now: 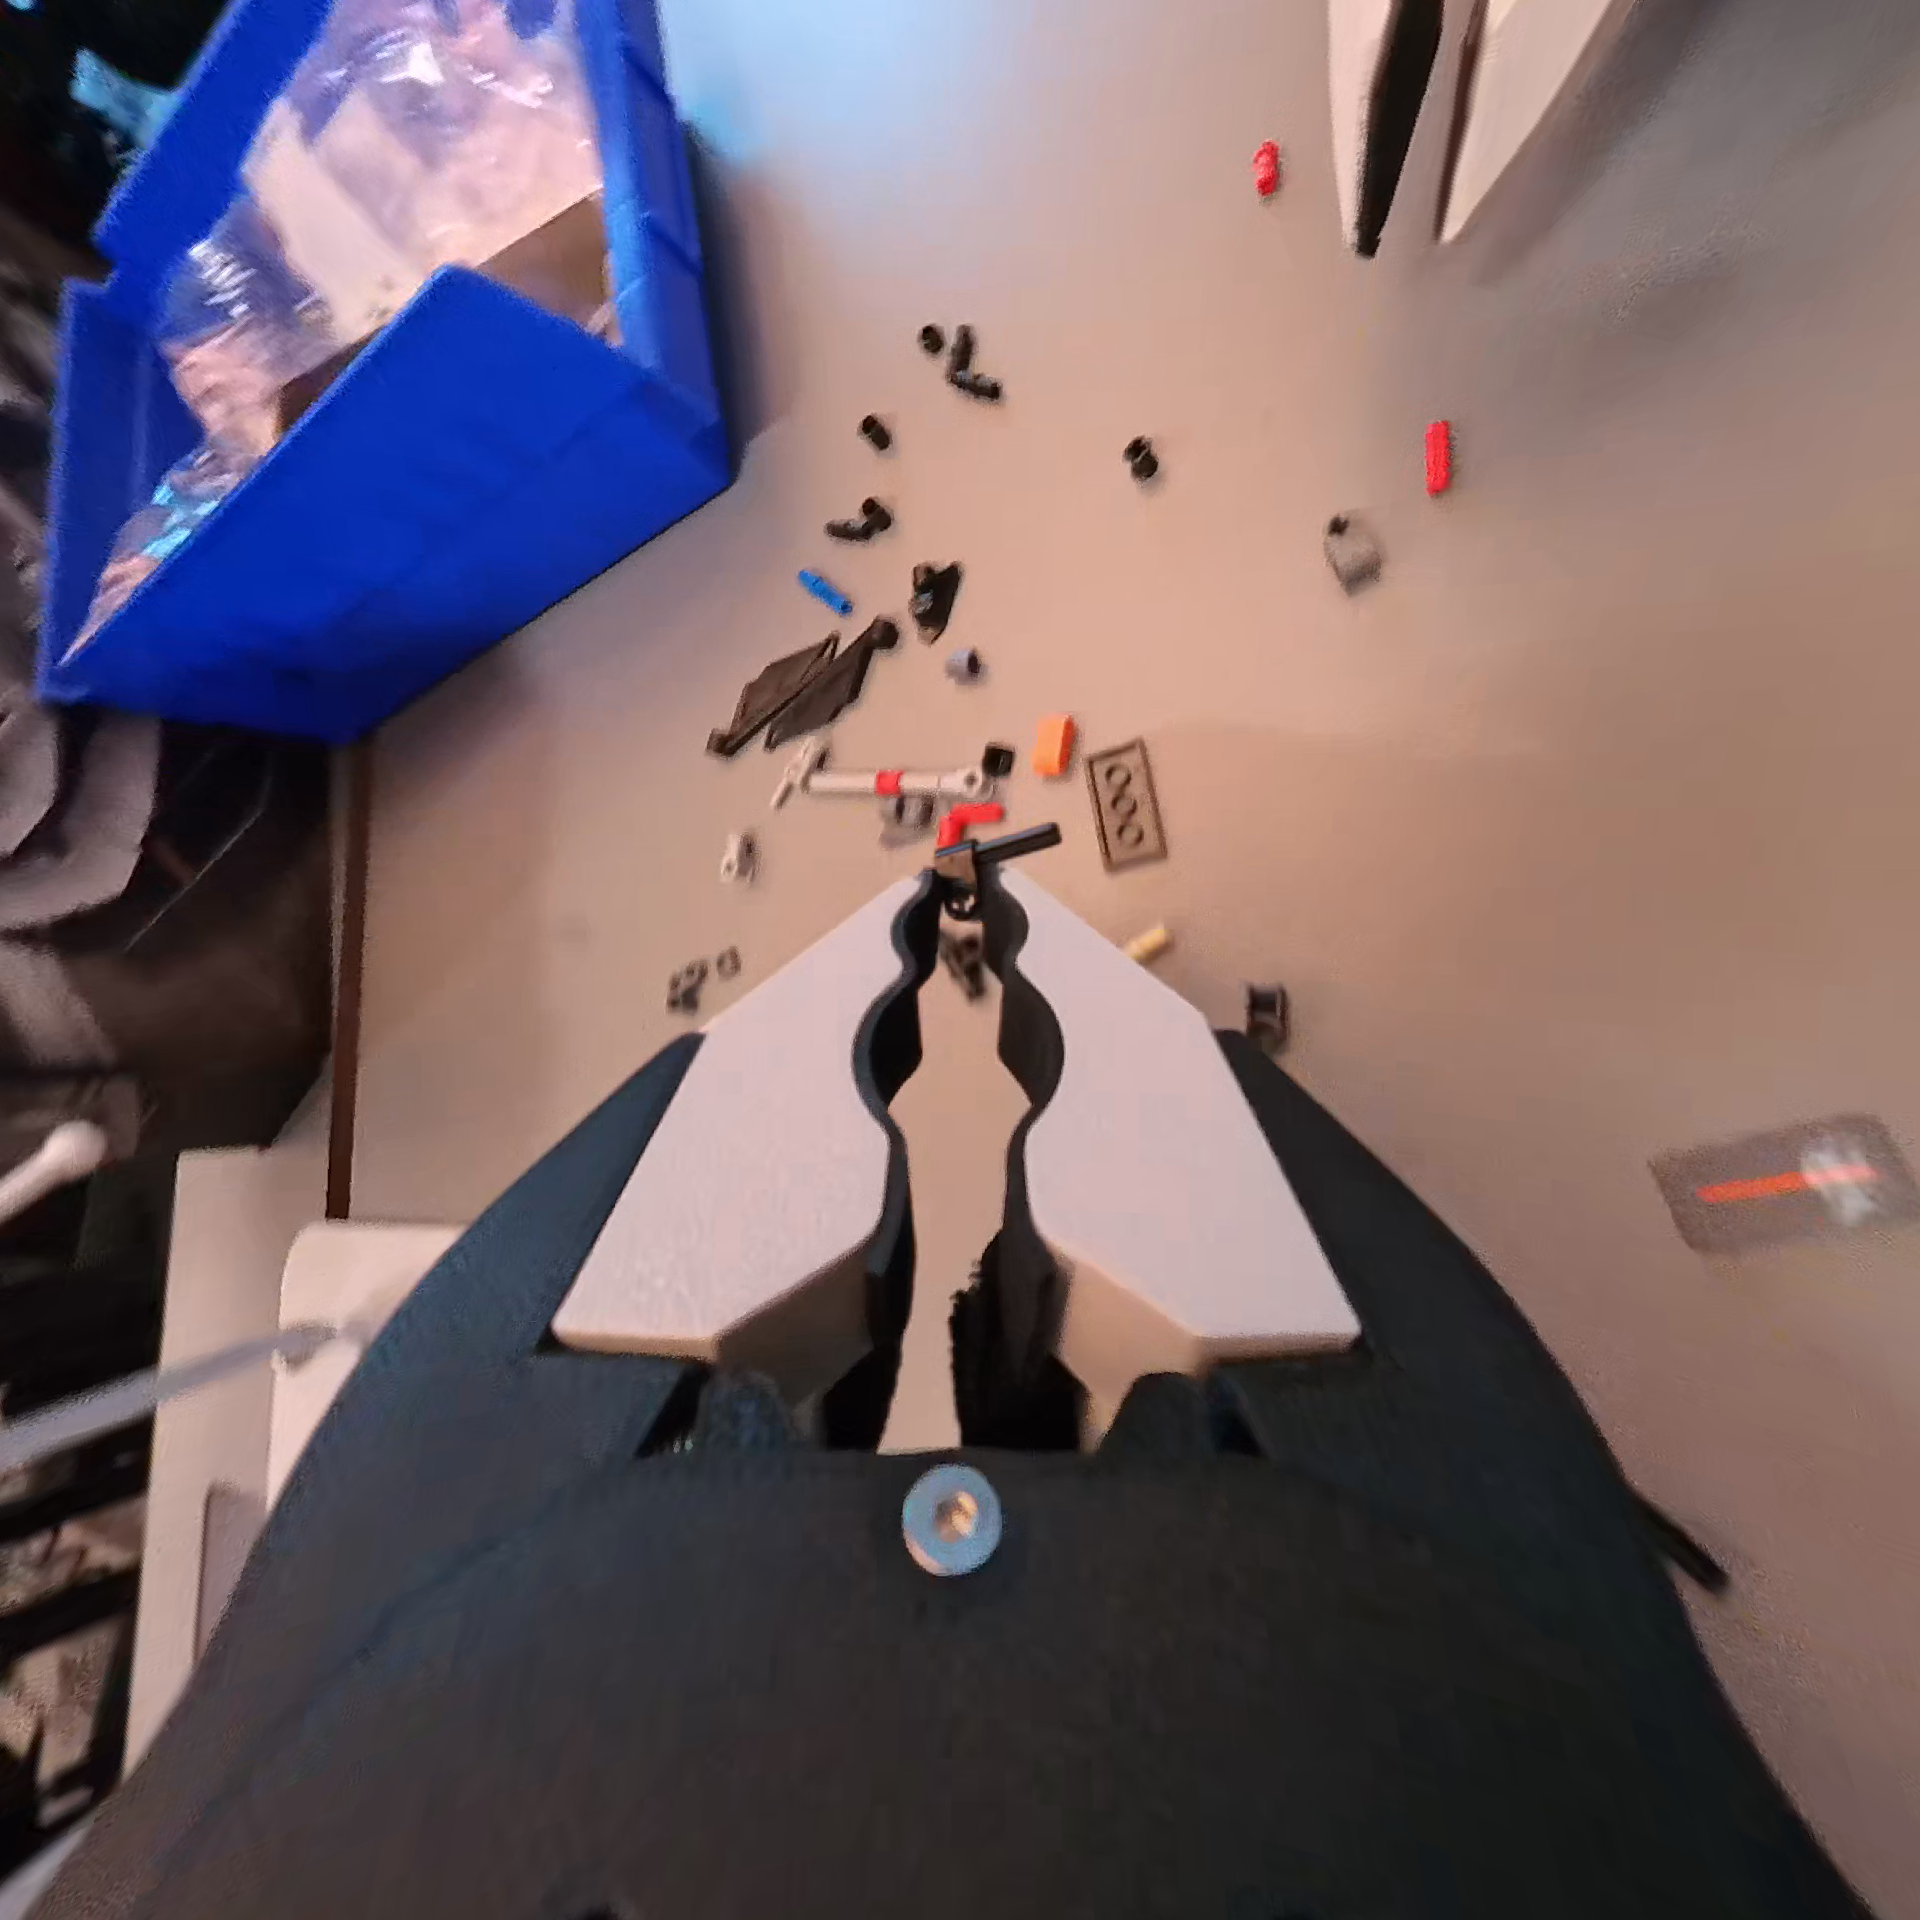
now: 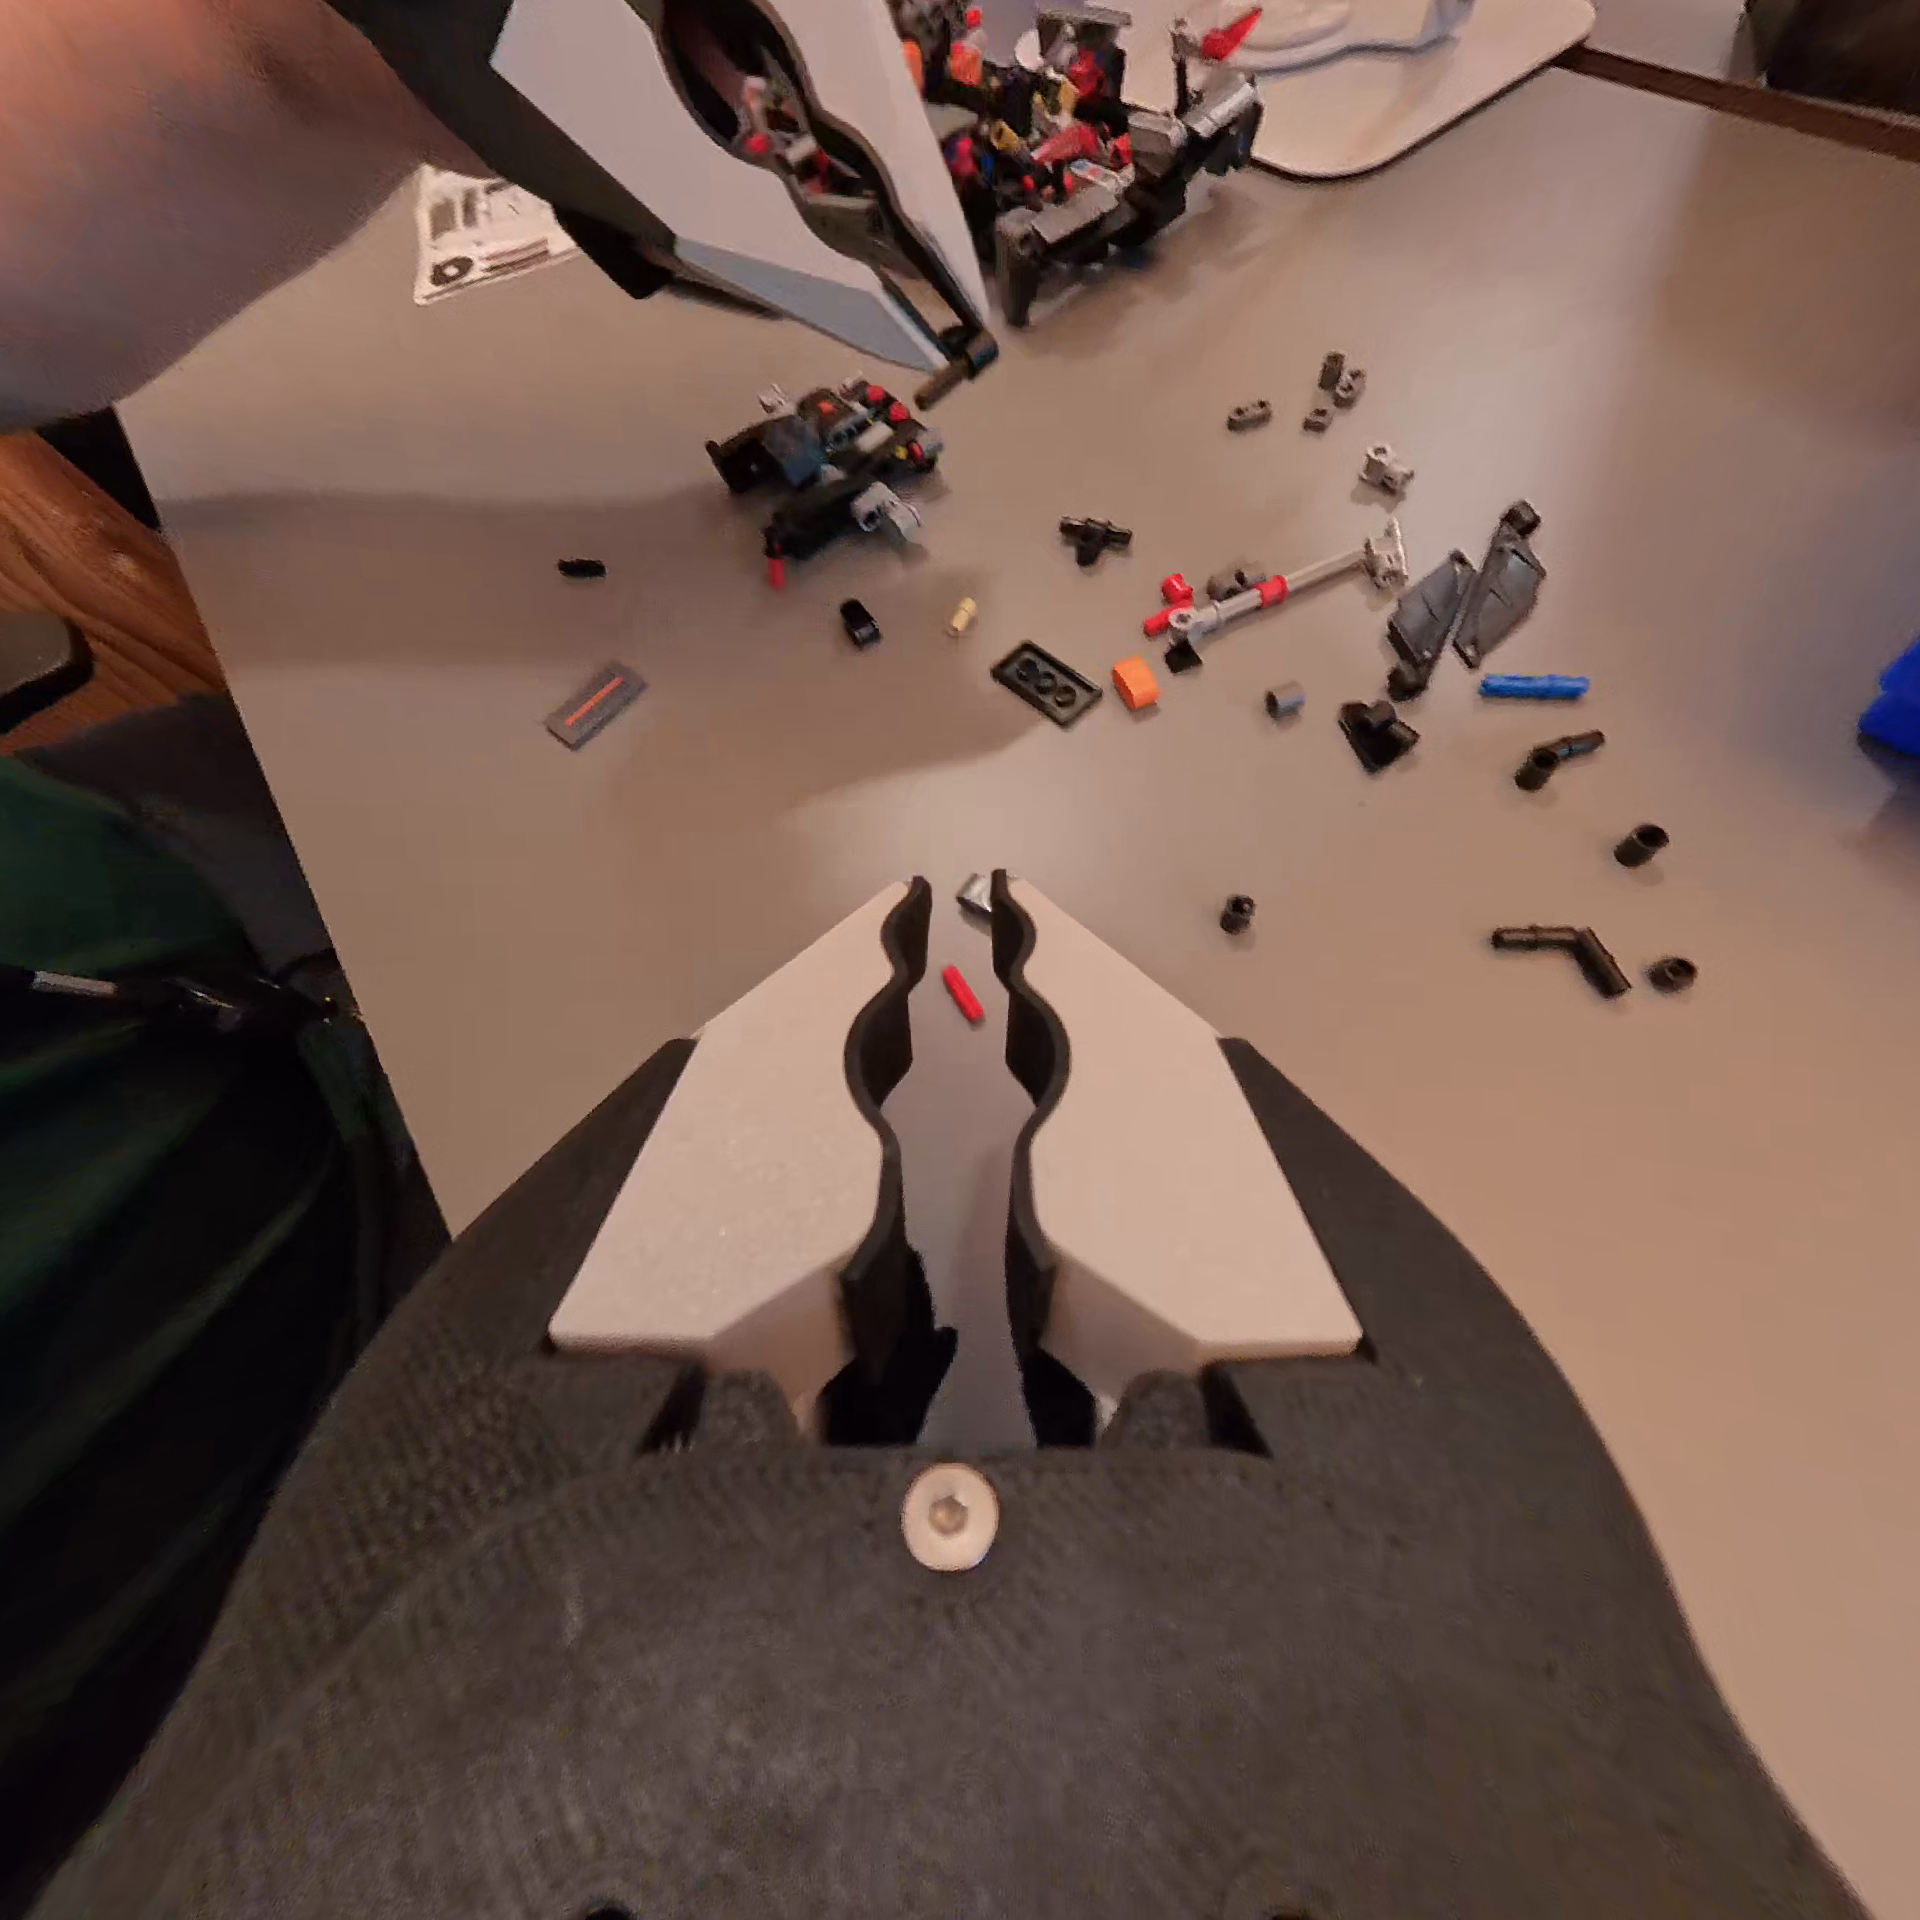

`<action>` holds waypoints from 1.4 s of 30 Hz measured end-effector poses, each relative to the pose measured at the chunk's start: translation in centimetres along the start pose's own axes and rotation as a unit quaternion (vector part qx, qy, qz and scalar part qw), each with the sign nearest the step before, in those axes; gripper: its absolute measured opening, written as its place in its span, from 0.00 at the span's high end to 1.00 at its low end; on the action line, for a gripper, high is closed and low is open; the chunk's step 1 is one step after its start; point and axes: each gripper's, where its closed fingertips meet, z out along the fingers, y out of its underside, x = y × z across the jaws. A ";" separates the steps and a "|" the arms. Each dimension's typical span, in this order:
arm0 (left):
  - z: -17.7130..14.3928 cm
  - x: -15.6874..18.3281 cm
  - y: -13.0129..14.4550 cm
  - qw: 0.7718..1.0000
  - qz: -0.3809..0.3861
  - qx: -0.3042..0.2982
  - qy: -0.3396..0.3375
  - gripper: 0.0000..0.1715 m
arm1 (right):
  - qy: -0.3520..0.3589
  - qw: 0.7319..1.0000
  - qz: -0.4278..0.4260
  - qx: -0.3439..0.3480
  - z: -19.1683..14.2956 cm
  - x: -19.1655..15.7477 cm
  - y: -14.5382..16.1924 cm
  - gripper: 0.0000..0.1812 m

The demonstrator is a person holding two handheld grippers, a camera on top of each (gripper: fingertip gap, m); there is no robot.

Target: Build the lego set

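- Above the bench [image 2: 1455, 1143], the left gripper [image 1: 956, 883] pinches a small black pin piece [image 1: 997, 847] at its fingertips.
- Right gripper [image 2: 956, 894]: fingers narrowly parted, empty, framing a red peg [image 2: 962, 992].

- The near part of the table [image 2: 1558, 1299], to the right of the right hand-held gripper [image 2: 954, 883], lies bare and gives open room.
- Between that gripper's parted fingers lies a small red pin [image 2: 962, 992], with a grey piece [image 2: 975, 896] at the tips.
- Farther out, loose lego pieces [image 2: 1299, 623] lie scattered with narrow bare gaps between them.
- The left hand-held gripper [image 2: 961, 358] hangs above a small black assembly [image 2: 831, 457], blocking the way to the large model [image 2: 1091, 156] behind.
- A blue bin [image 1: 395, 468] closes off one table edge.
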 end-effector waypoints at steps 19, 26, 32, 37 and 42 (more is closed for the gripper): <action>0.3 10.8 2.1 0.996 -0.077 -0.022 0.048 0.93 | 0.022 0.996 -0.025 -0.078 1.7 -1.1 2.6 0.91; -1.1 8.4 2.6 0.996 -0.083 -0.024 0.023 0.86 | 0.009 0.989 -0.061 -0.131 2.5 0.1 4.5 0.94; -0.5 6.2 3.8 0.995 -0.072 -0.063 0.036 0.84 | -0.011 0.989 -0.069 -0.134 2.8 0.0 4.6 0.99; 1.0 6.5 4.7 0.991 -0.037 -0.106 0.068 0.88 | -0.013 0.991 -0.060 -0.122 2.8 0.0 4.6 0.99; 1.5 6.8 4.6 0.990 -0.036 -0.113 0.072 1.00 | -0.027 0.993 -0.051 -0.103 3.2 -1.2 3.7 0.99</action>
